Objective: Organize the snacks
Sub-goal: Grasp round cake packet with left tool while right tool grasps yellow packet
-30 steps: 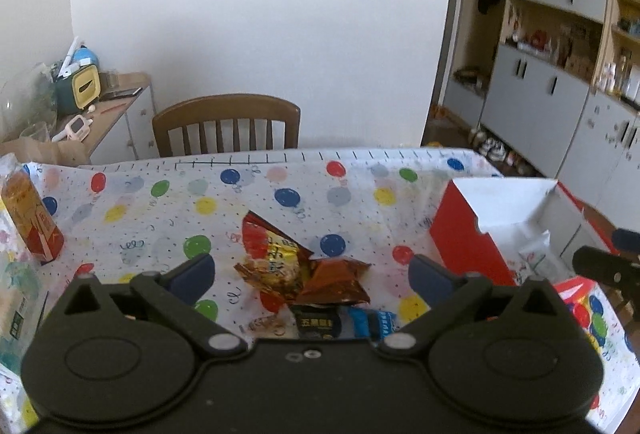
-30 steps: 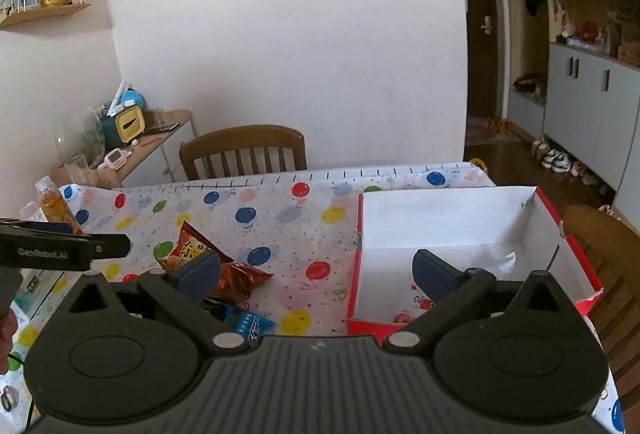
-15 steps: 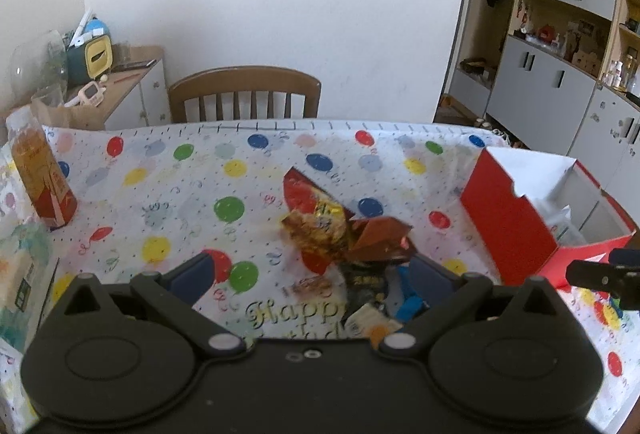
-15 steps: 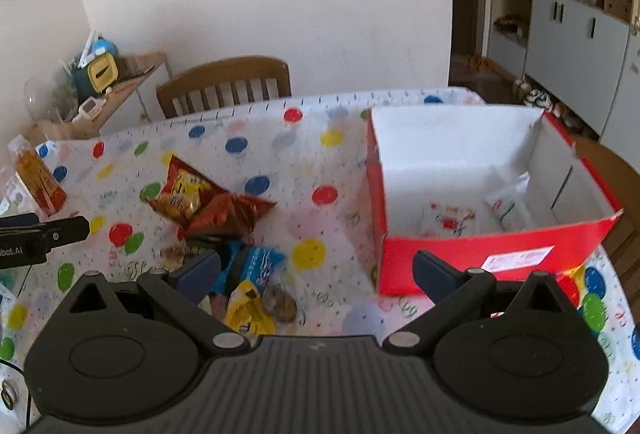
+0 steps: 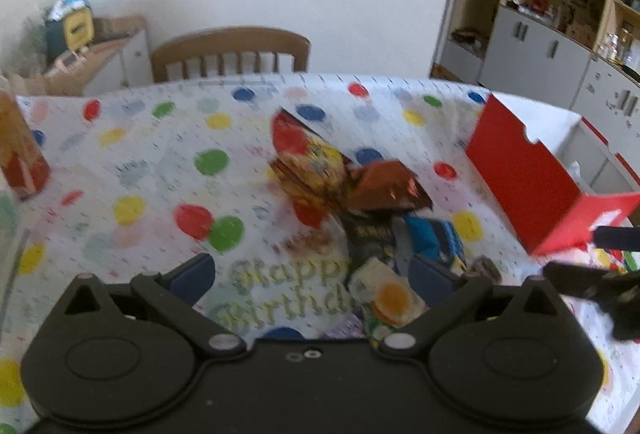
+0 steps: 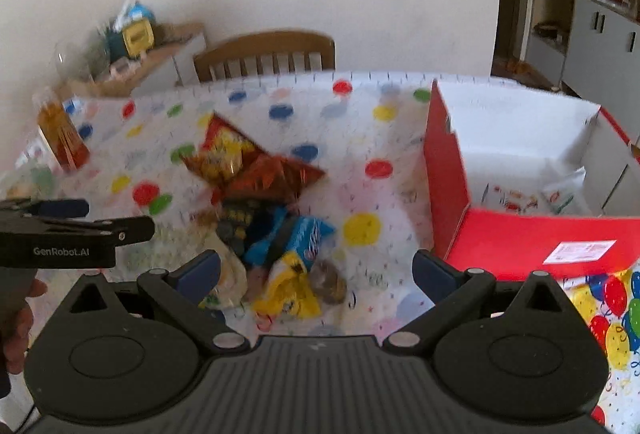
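A pile of snack packets lies mid-table: a red-yellow chip bag (image 6: 224, 154), a brown foil bag (image 6: 276, 176), a blue packet (image 6: 304, 234), a yellow packet (image 6: 288, 288). The pile also shows in the left wrist view, with the chip bag (image 5: 308, 162) and brown bag (image 5: 386, 186). A red box with white inside (image 6: 516, 238) stands to the right, with two small packets in it (image 6: 516, 200). My left gripper (image 5: 312, 276) is open and empty above the near table, just left of the pile. My right gripper (image 6: 316, 268) is open and empty above the pile's near end.
An orange drink bottle (image 6: 62, 138) stands at the table's far left. A wooden chair (image 6: 266, 54) is behind the table. A side cabinet with clutter (image 6: 136, 46) is at back left. The red box (image 5: 524, 170) shows at right in the left wrist view.
Both grippers have pulled back and tilted down, so the near end of the snack pile and the tablecloth lettering have come into view. Nothing was picked up.
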The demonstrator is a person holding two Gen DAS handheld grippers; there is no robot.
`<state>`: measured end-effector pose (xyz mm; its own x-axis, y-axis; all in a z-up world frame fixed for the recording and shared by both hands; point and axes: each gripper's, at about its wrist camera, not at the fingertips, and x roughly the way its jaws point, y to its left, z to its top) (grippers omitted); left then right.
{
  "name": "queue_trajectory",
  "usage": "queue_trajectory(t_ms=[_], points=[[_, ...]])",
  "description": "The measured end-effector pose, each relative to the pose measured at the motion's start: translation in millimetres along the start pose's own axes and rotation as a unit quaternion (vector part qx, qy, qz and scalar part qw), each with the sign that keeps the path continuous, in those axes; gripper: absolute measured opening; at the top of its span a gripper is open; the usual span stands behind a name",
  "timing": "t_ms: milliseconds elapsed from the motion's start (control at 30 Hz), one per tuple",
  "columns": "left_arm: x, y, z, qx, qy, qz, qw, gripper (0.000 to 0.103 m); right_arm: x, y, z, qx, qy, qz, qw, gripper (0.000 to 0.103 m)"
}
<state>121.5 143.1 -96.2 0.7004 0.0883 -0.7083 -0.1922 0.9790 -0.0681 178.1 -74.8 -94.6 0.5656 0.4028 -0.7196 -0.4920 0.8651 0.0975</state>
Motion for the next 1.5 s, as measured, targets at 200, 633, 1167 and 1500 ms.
queue_trajectory(t_ms=[200, 633, 1167, 1500], points=[[21.6, -8.6, -9.8, -0.003, 0.039, -0.048, 0.9981, 0.088, 28.6, 17.7, -14.1, -0.049, 0.044, -0.014, 0.998, 0.102], [60.2, -19.1, -7.5, -0.034, 0.101, -0.08, 0.9911, 0.067, 62.4, 23.1, -19.0, -0.044, 0.072, 0.032, 0.996, 0.063], [73.5, -21.5, -7.0, -0.06, 0.126, -0.102, 0.985, 0.035, 72.1, 21.3, -15.7, -0.017, 0.068, 0.043, 0.997, 0.032], [64.2, -20.3, -5.7, -0.059, 0.119, -0.104, 0.9856, 0.034, 58.2, 17.9, -12.7, -0.012, 0.057, 0.049, 0.997, 0.025]])
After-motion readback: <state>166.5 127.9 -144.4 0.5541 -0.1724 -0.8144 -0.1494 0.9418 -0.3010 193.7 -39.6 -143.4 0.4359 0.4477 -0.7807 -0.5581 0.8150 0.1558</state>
